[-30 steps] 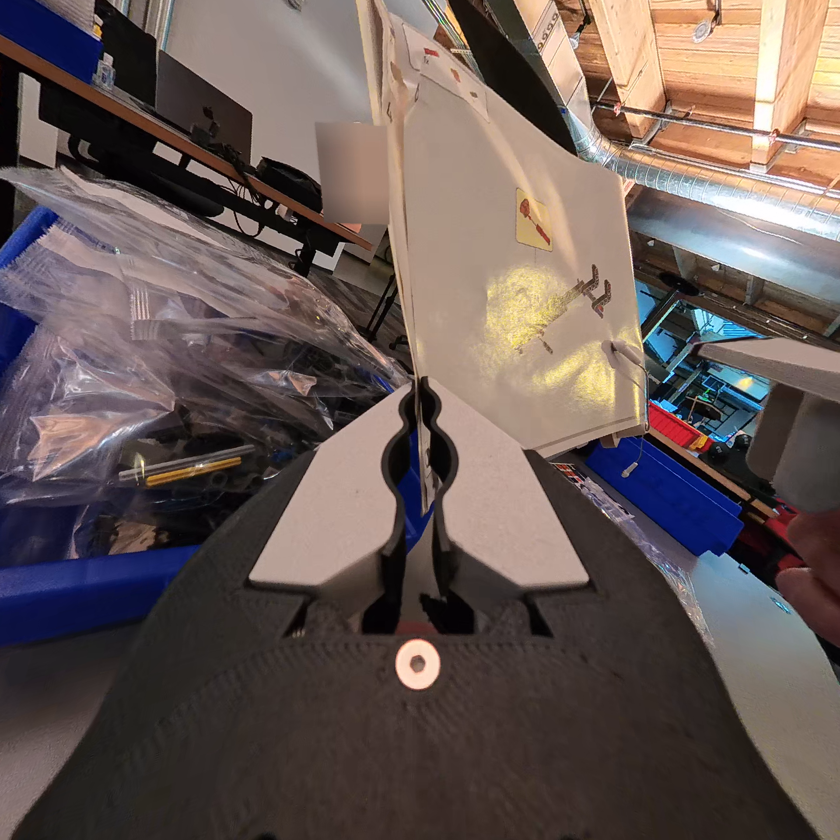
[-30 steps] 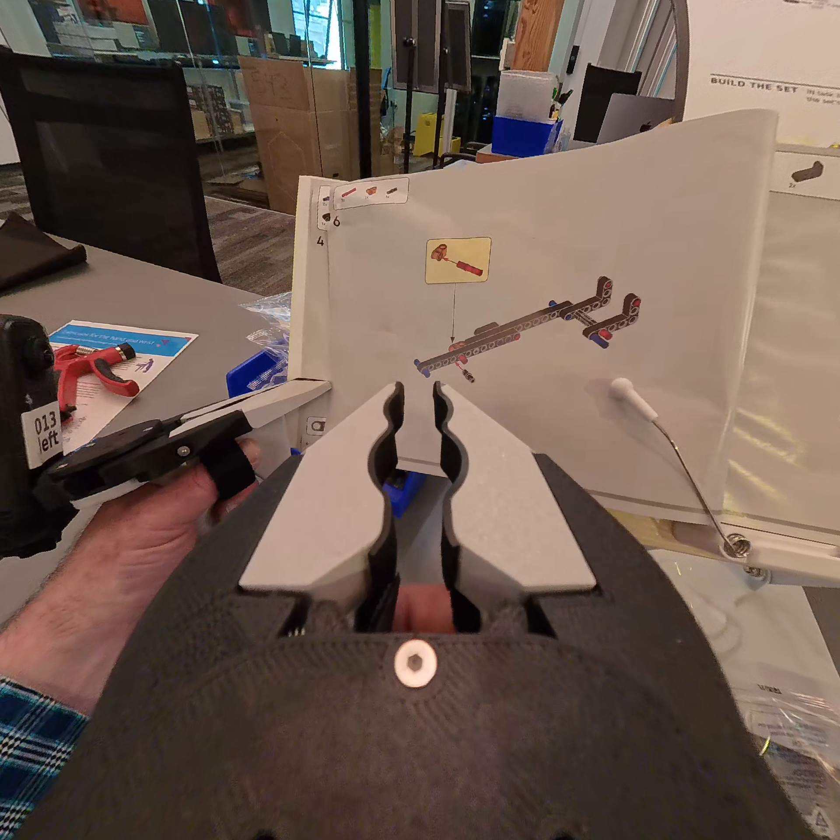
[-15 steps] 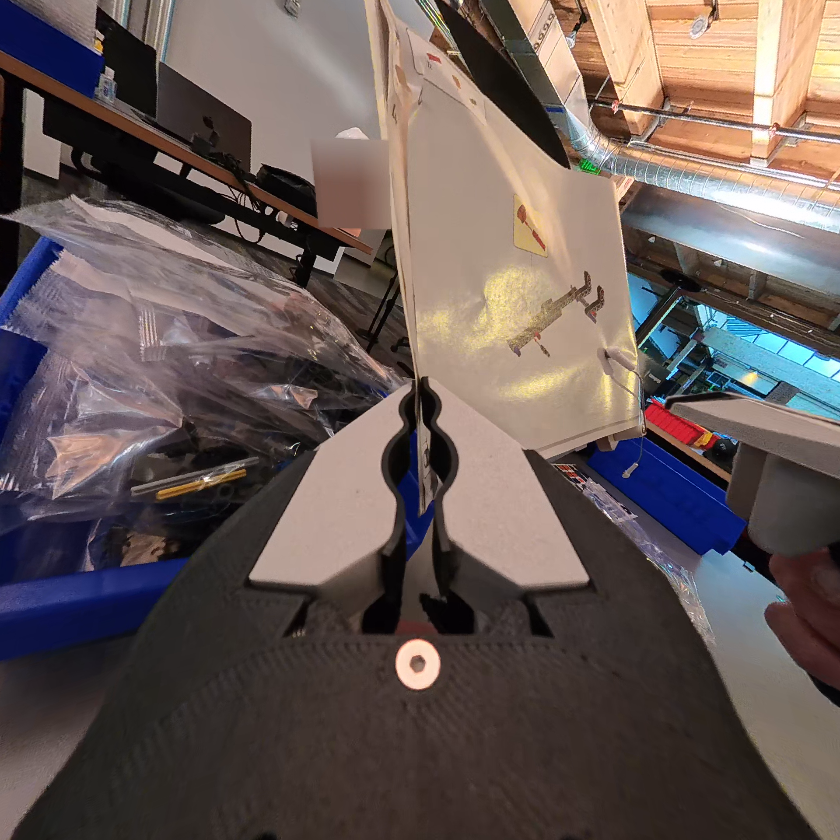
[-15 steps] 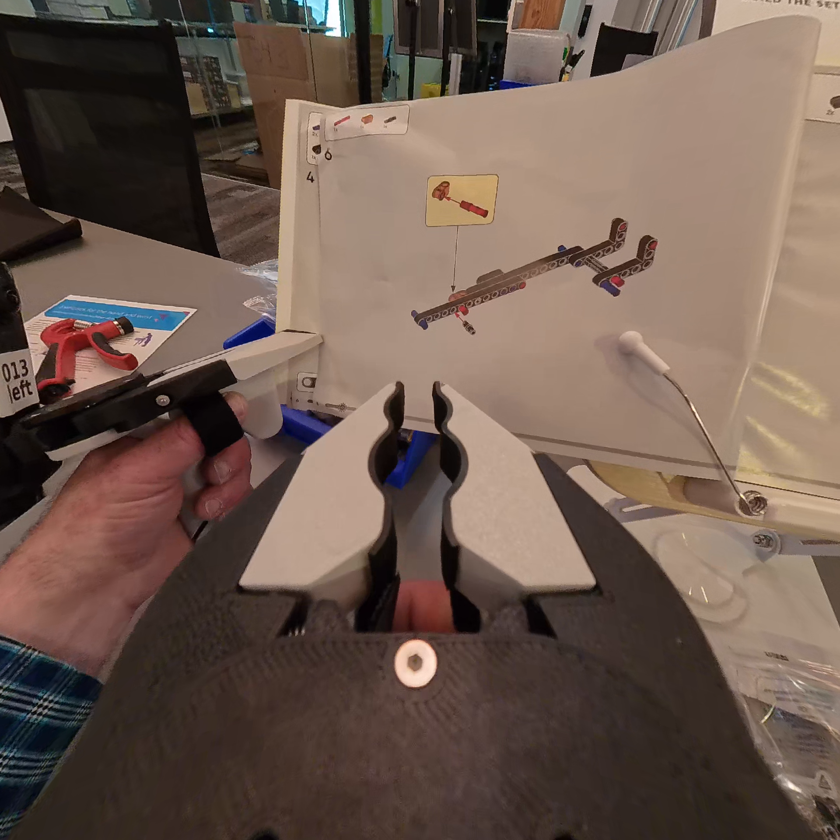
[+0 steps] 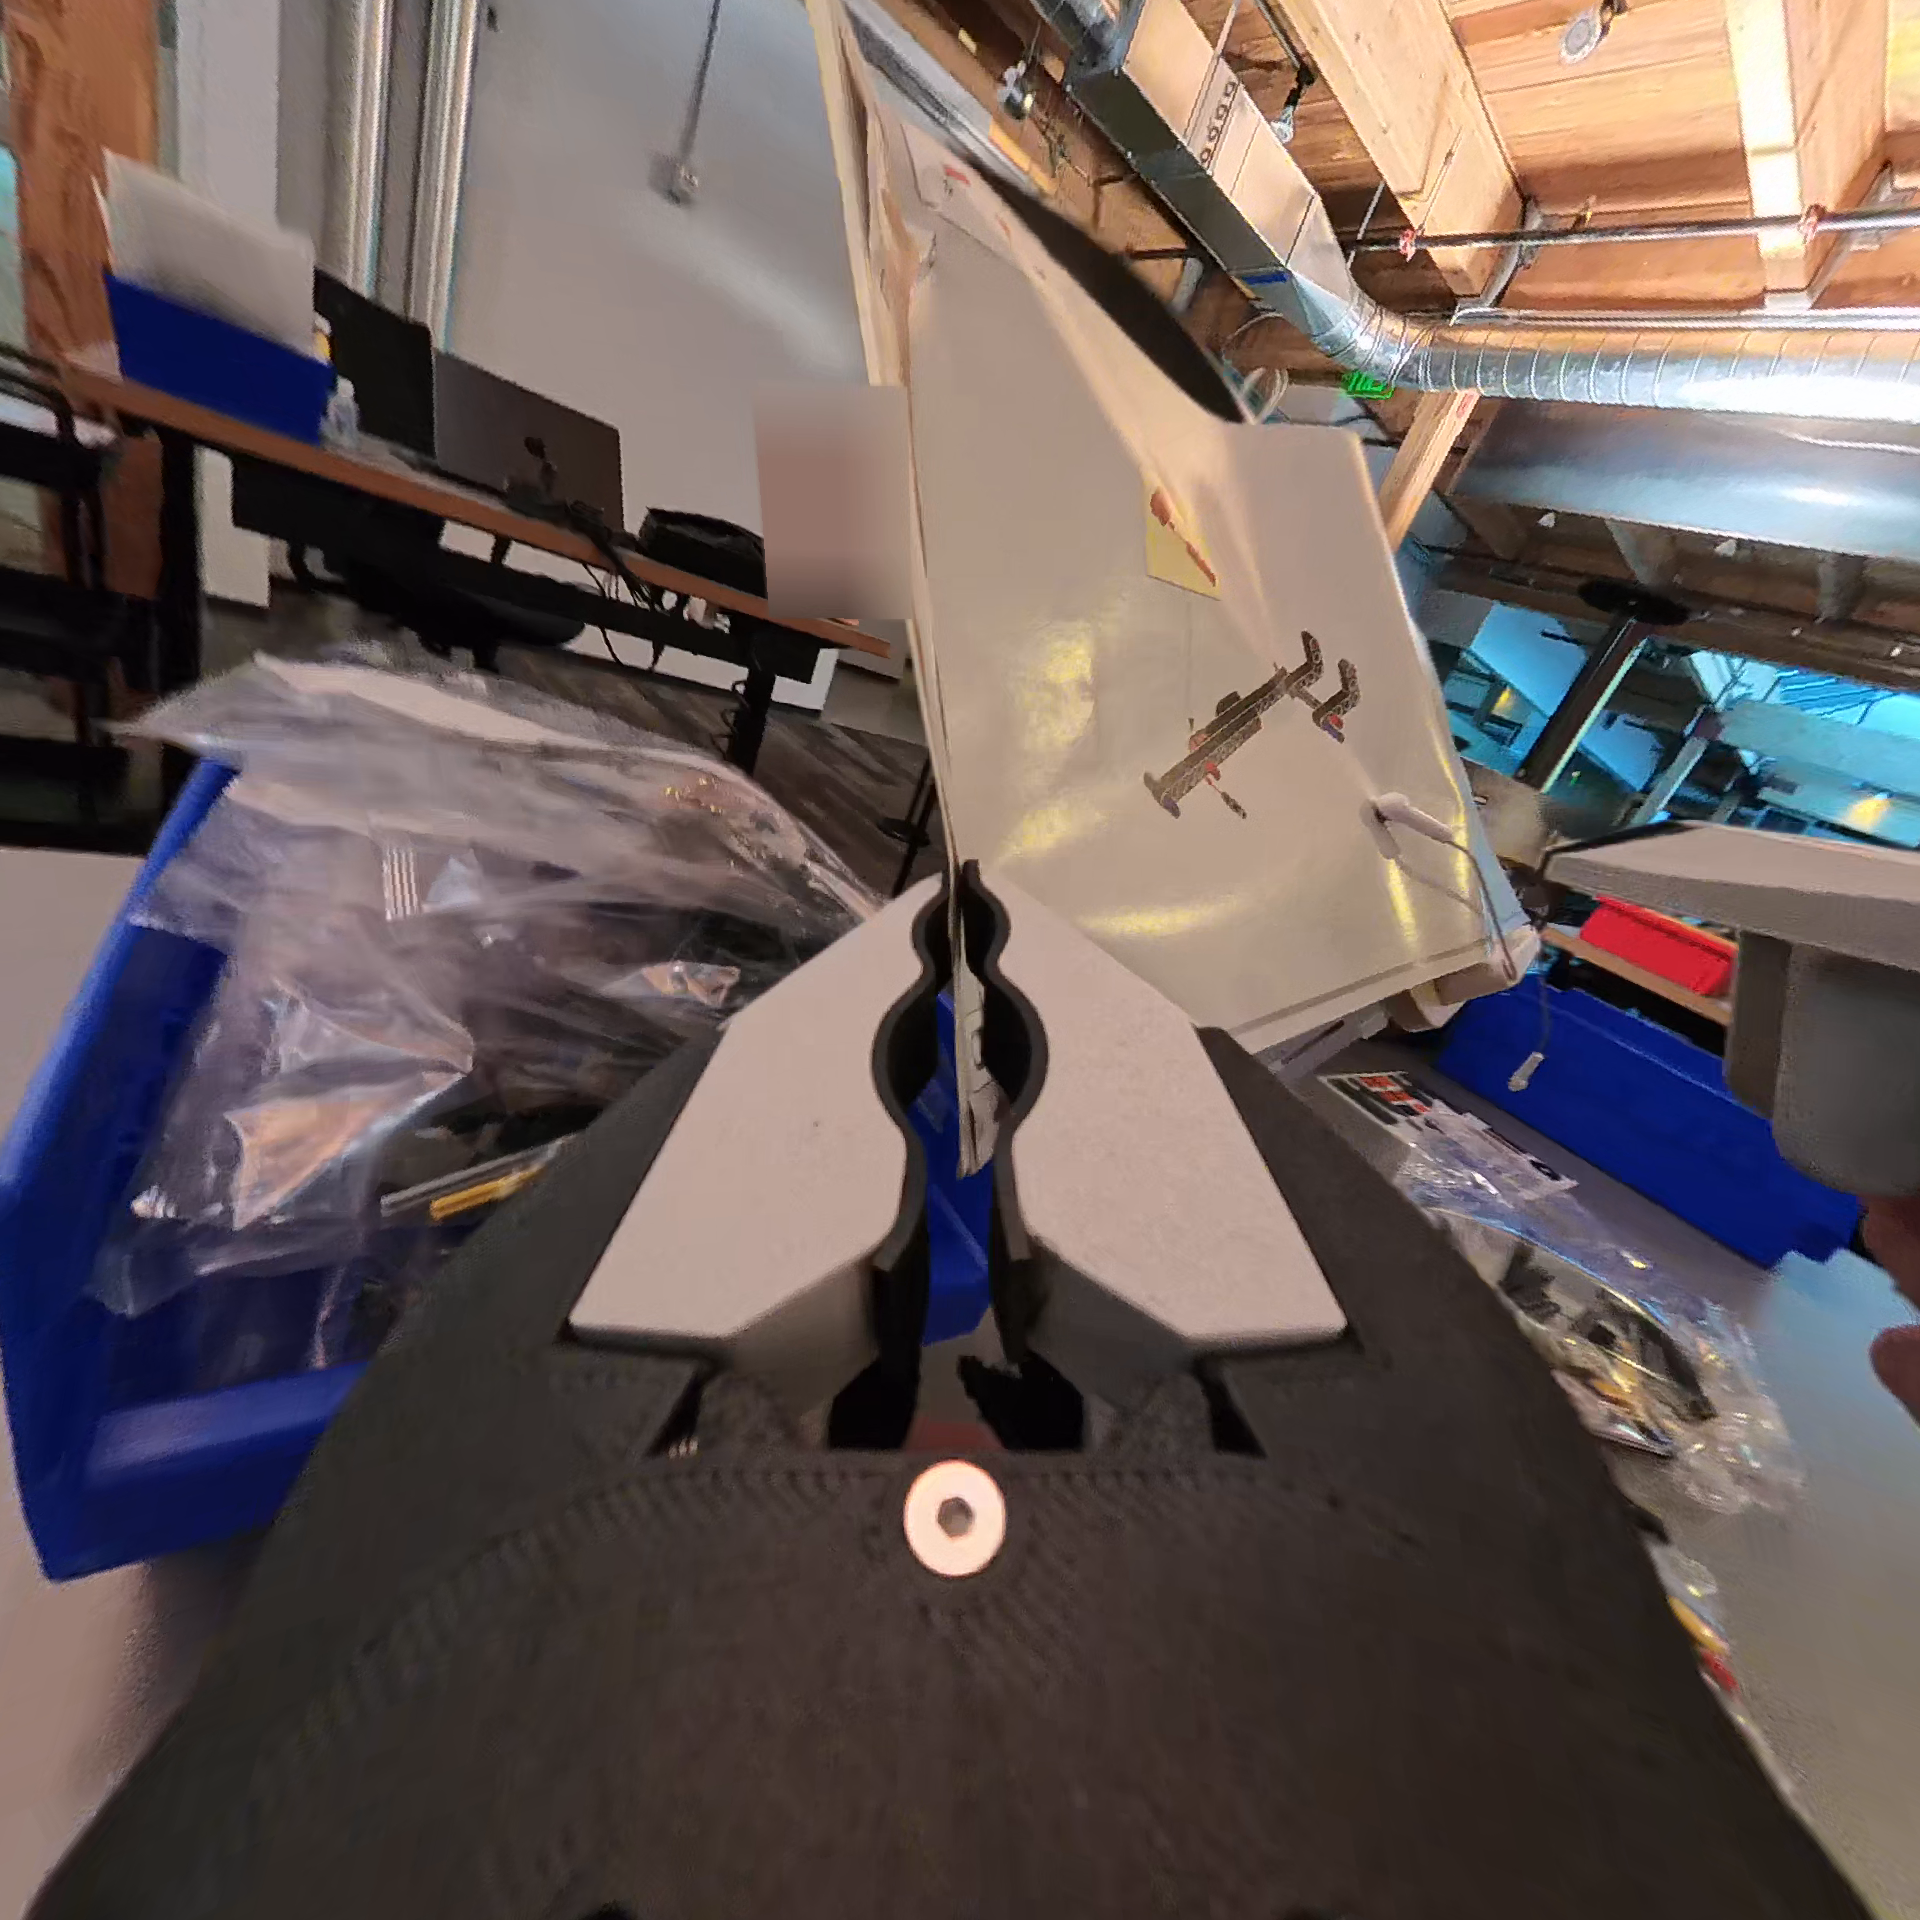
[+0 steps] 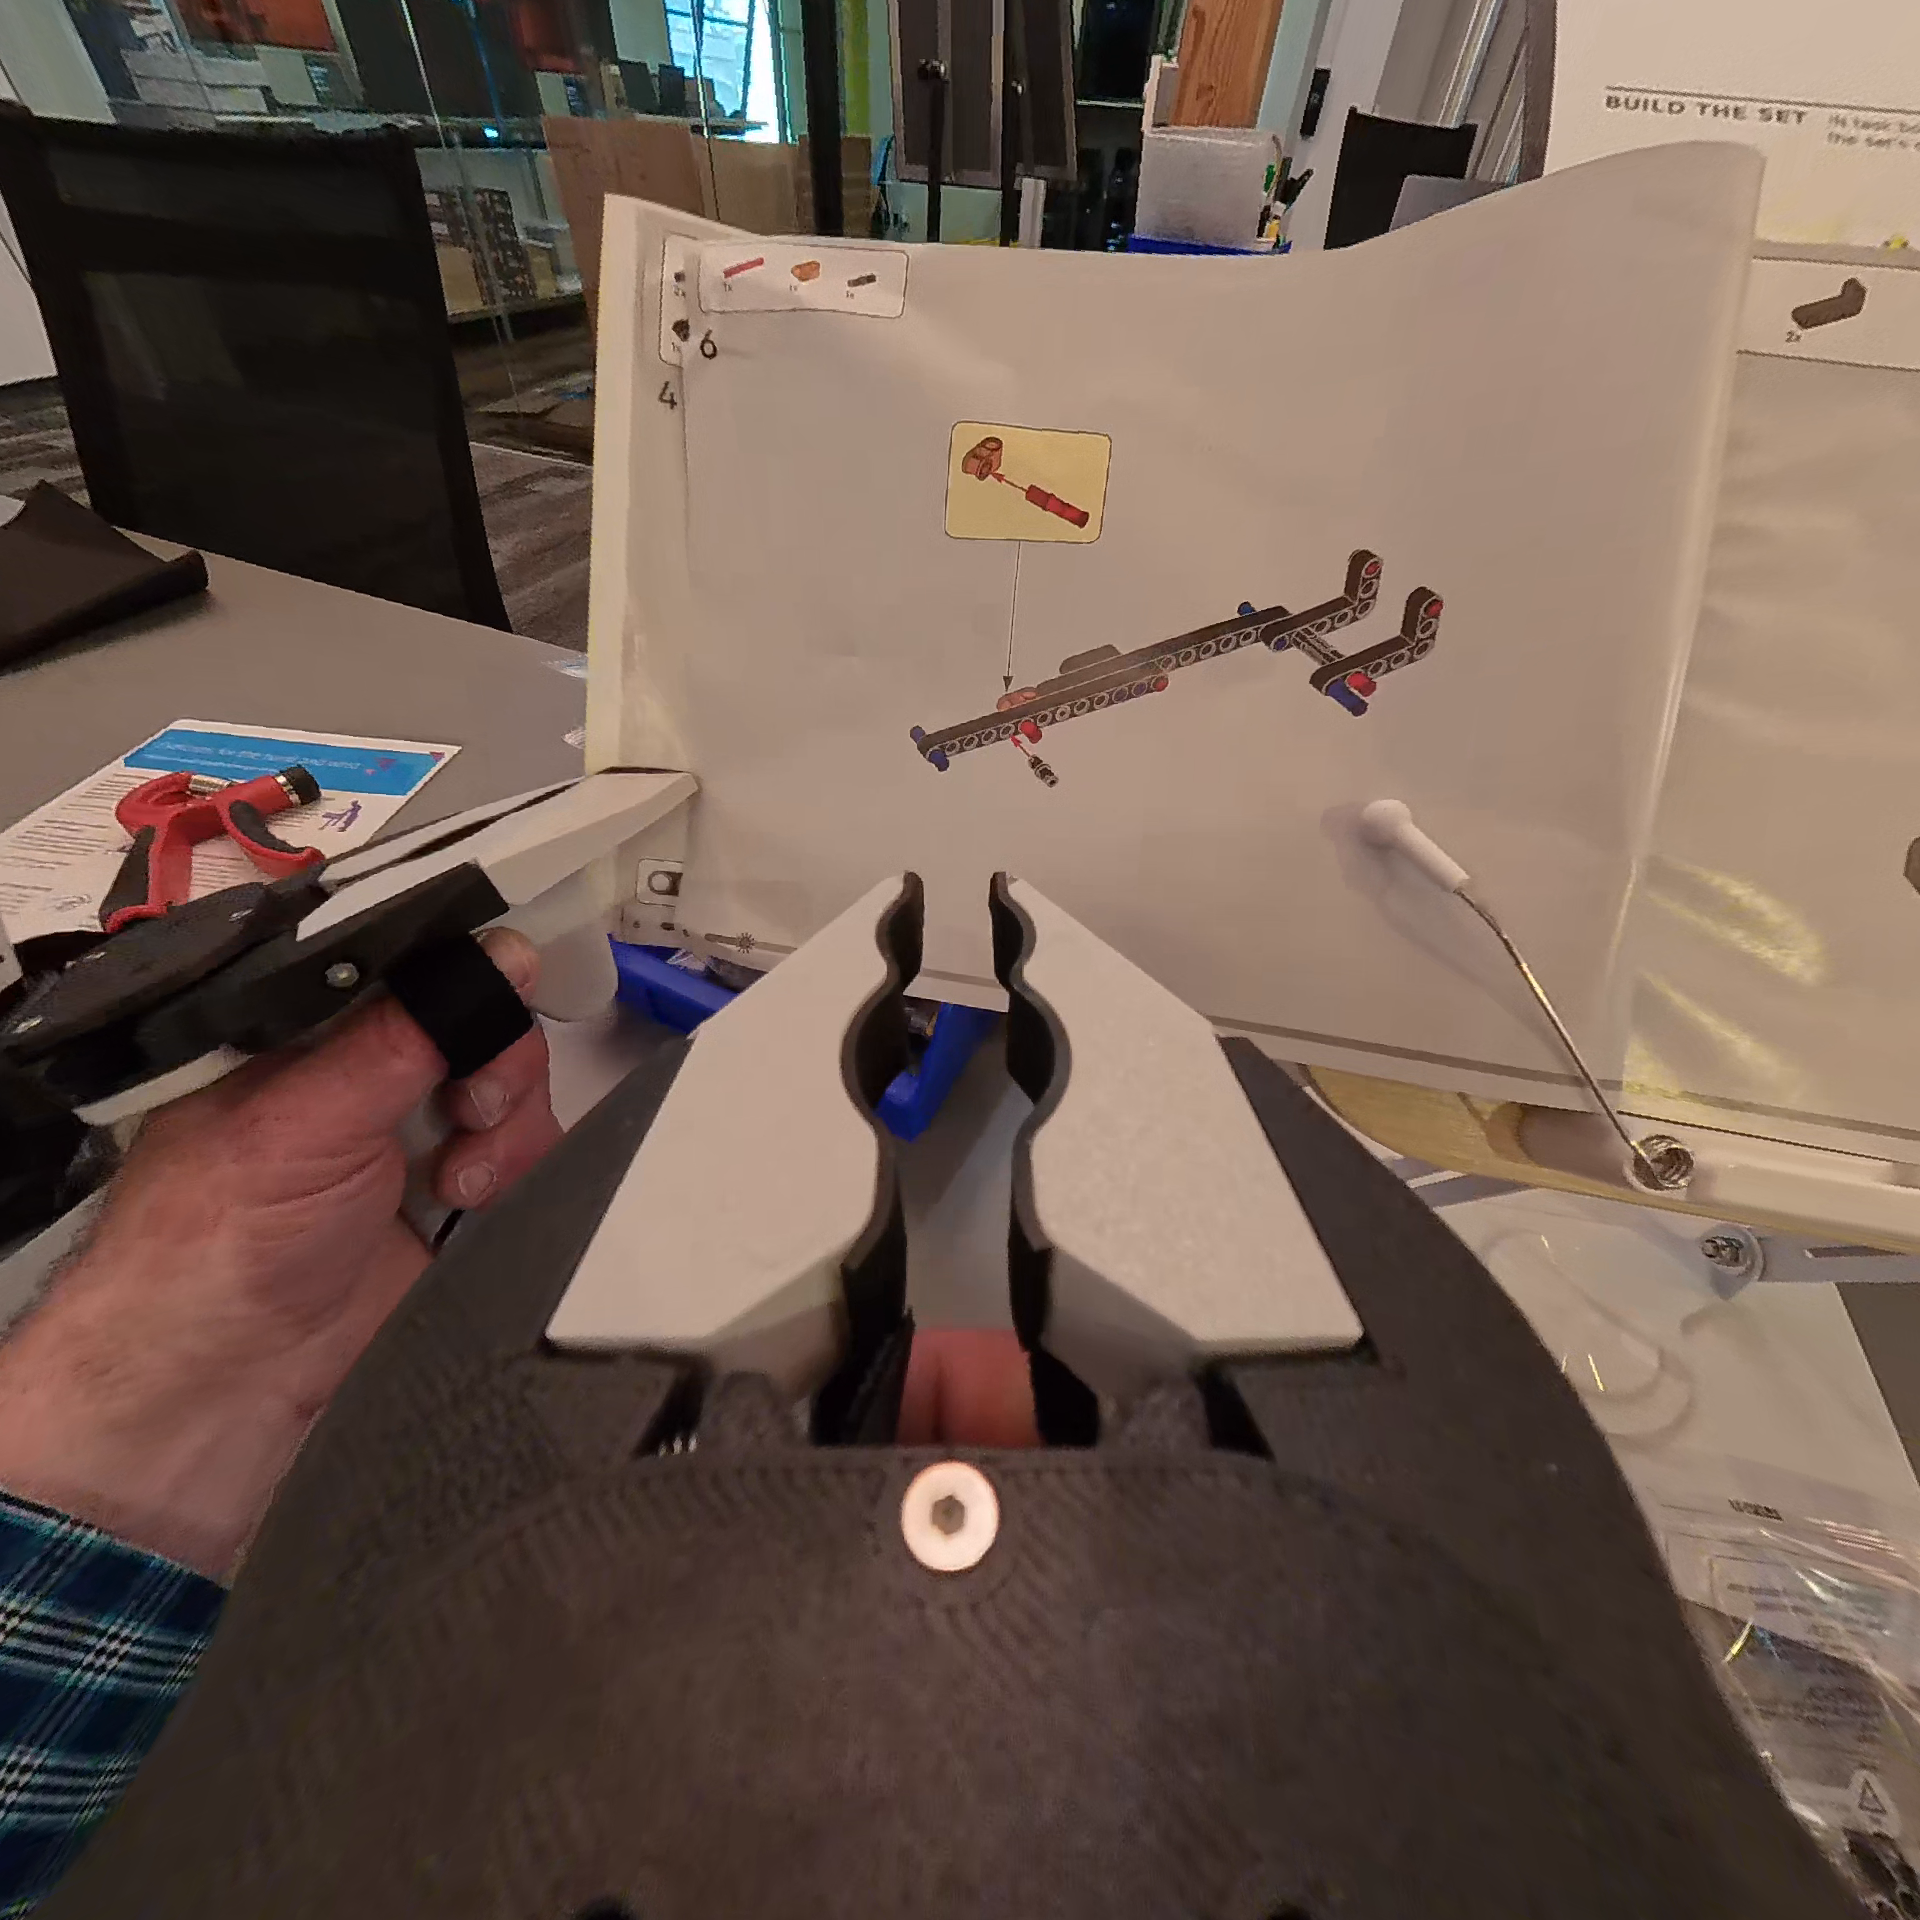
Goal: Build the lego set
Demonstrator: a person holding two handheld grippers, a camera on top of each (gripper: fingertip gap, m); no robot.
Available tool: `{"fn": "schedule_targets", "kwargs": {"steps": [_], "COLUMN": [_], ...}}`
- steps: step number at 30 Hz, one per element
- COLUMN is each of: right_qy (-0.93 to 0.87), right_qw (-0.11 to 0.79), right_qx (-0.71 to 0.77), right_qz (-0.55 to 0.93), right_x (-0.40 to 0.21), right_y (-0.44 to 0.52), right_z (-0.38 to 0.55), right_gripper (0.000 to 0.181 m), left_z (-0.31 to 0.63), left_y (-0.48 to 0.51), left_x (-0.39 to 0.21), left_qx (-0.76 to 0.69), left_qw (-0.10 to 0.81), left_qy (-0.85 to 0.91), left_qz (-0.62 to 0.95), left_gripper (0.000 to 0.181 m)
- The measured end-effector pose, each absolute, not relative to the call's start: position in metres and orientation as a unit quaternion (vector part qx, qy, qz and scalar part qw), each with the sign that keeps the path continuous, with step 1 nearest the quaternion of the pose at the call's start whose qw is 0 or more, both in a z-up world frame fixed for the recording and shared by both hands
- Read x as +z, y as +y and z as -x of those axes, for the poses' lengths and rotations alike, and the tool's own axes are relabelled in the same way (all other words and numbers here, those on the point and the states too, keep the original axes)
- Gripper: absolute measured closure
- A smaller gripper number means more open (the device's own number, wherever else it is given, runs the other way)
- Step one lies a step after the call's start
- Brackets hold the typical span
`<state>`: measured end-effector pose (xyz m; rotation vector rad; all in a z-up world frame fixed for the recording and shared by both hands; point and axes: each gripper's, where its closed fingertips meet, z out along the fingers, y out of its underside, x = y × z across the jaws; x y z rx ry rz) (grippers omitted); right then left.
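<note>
Here, on your left, the blue plastic bin (image 5: 62,1195) sits heaped with crinkled clear plastic bags of lego parts (image 5: 436,935), glossy and loosely piled so you can reach in from the bench. Your left gripper (image 5: 961,904) is pinched on the lower left edge of one thin white page of the instruction booklet (image 6: 1195,582); the pale, matte, wavy-faced jaws meet on the sheet, likely to lift it and turn it over. The page bows in a soft curve, as glossy paper does when held by one corner. A slim wire page-holder arm with a white rounded tip (image 6: 1403,831) presses on the sheet's right part, rising from the pale wooden book stand (image 6: 1392,1117), presumably so the booklet stays upright and readable. The printed diagram shows a long black beam assembly with red and blue pins. Your right gripper (image 6: 954,904) hovers just before the page's lower edge, jaws narrowly apart and holding nothing, ready to help. Farther right, more flat clear bags (image 6: 1787,1621) lie on the grey bench (image 6: 260,644).
</note>
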<state>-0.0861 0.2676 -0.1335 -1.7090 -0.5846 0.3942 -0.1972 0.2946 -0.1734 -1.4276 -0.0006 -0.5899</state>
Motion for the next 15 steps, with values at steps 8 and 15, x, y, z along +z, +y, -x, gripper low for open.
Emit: {"fn": "schedule_targets", "kwargs": {"steps": [8,15], "right_qy": [-0.248,-0.247], "right_qw": [0.610,0.612], "right_qx": [0.175,0.174], "right_qz": [0.732,0.731], "right_x": [-0.1263,-0.1254], "right_y": [0.2667,0.2682], "right_z": [0.0862,0.0845], "right_gripper": [0.171,0.171], "left_z": [0.1964,0.1972], "left_y": [0.2851,0.2855], "left_x": [-0.1612,-0.1600], "left_qx": [-0.201,-0.190], "left_qw": [0.751,0.757], "left_qy": [0.028,0.028], "left_qz": [0.628,0.625], "left_gripper": [0.181,0.181]}}
